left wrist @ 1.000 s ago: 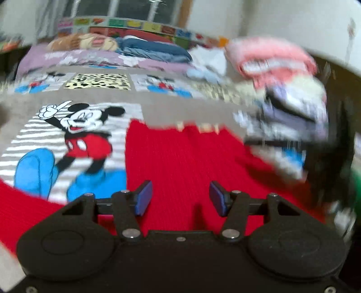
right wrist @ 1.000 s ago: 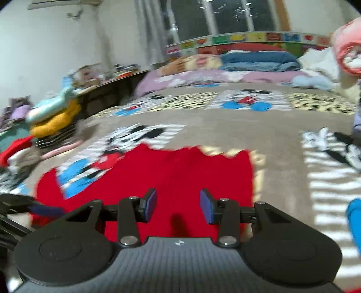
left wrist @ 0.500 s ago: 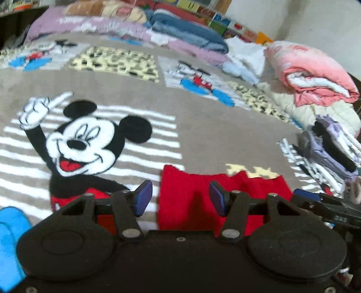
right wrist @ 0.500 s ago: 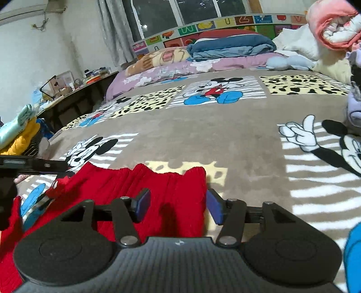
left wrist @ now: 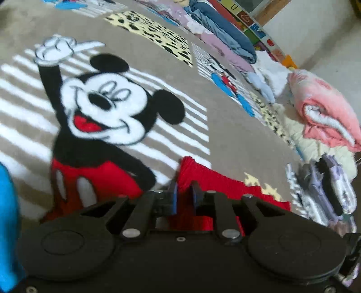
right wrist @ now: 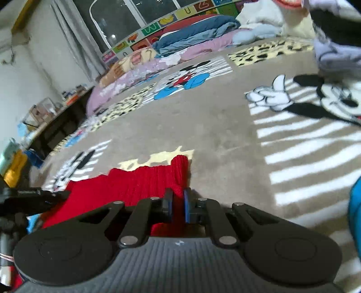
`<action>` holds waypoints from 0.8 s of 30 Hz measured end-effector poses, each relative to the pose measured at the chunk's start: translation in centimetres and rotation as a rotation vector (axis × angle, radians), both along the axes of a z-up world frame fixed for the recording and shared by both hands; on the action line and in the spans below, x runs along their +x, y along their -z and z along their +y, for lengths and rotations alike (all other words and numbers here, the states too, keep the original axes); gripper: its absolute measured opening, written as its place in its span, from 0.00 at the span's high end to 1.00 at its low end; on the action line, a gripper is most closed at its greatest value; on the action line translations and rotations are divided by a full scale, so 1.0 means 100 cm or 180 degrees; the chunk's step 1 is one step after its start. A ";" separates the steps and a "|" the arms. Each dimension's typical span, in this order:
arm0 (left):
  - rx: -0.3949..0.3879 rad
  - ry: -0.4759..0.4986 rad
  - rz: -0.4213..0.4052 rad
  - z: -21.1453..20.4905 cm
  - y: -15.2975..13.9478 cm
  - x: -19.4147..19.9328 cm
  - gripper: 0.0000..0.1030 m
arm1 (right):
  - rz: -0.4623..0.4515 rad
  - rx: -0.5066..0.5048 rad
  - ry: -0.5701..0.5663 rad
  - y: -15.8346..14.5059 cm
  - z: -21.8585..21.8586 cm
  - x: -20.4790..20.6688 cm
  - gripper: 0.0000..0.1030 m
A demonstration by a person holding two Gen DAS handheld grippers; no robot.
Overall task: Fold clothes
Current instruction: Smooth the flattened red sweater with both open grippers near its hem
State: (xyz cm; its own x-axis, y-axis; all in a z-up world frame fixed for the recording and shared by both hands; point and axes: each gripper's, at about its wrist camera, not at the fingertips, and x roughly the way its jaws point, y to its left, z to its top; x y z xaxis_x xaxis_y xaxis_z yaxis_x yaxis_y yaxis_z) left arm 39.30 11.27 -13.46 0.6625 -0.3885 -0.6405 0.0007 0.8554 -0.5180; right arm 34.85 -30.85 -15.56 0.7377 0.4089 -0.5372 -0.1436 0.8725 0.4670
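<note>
A: Well, where is the red sweater (left wrist: pixel 216 180) lying?

B: Flat on the bed, on the tan cartoon-mouse blanket (left wrist: pixel 225 117). In the left wrist view it spreads from 6 o'clock toward 3 o'clock, with one corner poking up at the centre.

A: And the left gripper (left wrist: pixel 183 198)?

B: Its jaws are closed tight on that corner of the sweater; red knit shows between the blue pads, bunched above them.

A: The right gripper (right wrist: pixel 178 204)?

B: Same story. Its jaws are pinched together on the other corner of the sweater (right wrist: pixel 144 184), whose ribbed edge rises just above the fingertips. In the right wrist view the rest of the red cloth runs off toward 9 o'clock, where the left gripper (right wrist: pixel 29 200) shows at the frame's edge, blurred.

A: What else is around?

B: In the left wrist view a rolled pink blanket (left wrist: pixel 325 112) sits at 2 o'clock on the bed, and a pile of grey and purple clothes (left wrist: pixel 322 187) lies at 3 o'clock, near the sweater but apart from it. At 12 o'clock, against the wall, blue bedding (left wrist: pixel 221 29) is heaped. In the right wrist view a window (right wrist: pixel 140 13) is at 12 o'clock behind the bed.
</note>
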 end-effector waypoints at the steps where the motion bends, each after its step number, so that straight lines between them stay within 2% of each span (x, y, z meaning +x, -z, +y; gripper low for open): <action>1: 0.0092 0.0004 -0.0067 -0.002 -0.005 -0.003 0.76 | 0.0001 -0.0019 0.0004 -0.001 0.000 0.000 0.78; 4: 0.0407 0.0057 -0.0380 -0.014 -0.022 -0.018 0.76 | -0.0100 -0.0068 0.0067 -0.013 -0.002 -0.006 0.65; 6: 0.0551 0.0142 -0.0562 -0.022 -0.031 -0.026 0.76 | -0.0288 -0.0269 0.0065 -0.027 0.002 -0.011 0.65; 8: 0.0551 0.0348 -0.0664 -0.034 -0.033 -0.028 0.76 | -0.0471 -0.0448 -0.0109 -0.036 0.014 -0.014 0.65; 10: 0.0725 0.0431 -0.0577 -0.047 -0.024 -0.021 0.76 | -0.0559 -0.0580 -0.0364 -0.038 0.029 -0.014 0.67; 12: 0.0931 0.0468 -0.0386 -0.058 -0.011 -0.010 0.70 | -0.0646 -0.0711 -0.0620 -0.040 0.044 -0.014 0.67; 13: 0.0968 0.0471 -0.0338 -0.060 -0.004 -0.007 0.68 | -0.0471 -0.0860 -0.0597 -0.030 0.050 -0.009 0.67; 14: 0.0961 0.0472 -0.0358 -0.061 -0.004 -0.009 0.68 | -0.0349 -0.0876 -0.0565 -0.019 0.047 -0.004 0.67; 16: 0.0965 0.0457 -0.0355 -0.063 -0.013 -0.014 0.63 | -0.0151 -0.0764 -0.0491 -0.011 0.038 0.002 0.68; 21: 0.1087 0.0487 -0.0640 -0.076 -0.042 -0.069 0.63 | -0.0273 -0.0795 -0.0473 -0.030 0.030 -0.011 0.68; 24: 0.1223 0.0595 -0.0799 -0.091 -0.048 -0.116 0.63 | -0.0503 -0.0944 -0.0504 -0.050 0.030 -0.037 0.68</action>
State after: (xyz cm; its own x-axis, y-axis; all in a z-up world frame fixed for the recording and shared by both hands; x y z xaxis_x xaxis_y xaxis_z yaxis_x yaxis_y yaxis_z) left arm 27.69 2.18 -8.64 0.7562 -0.2822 -0.5904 0.2565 0.9578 -0.1293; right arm 31.15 -27.90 -10.52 0.7612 0.3683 -0.5338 -0.3377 0.9278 0.1585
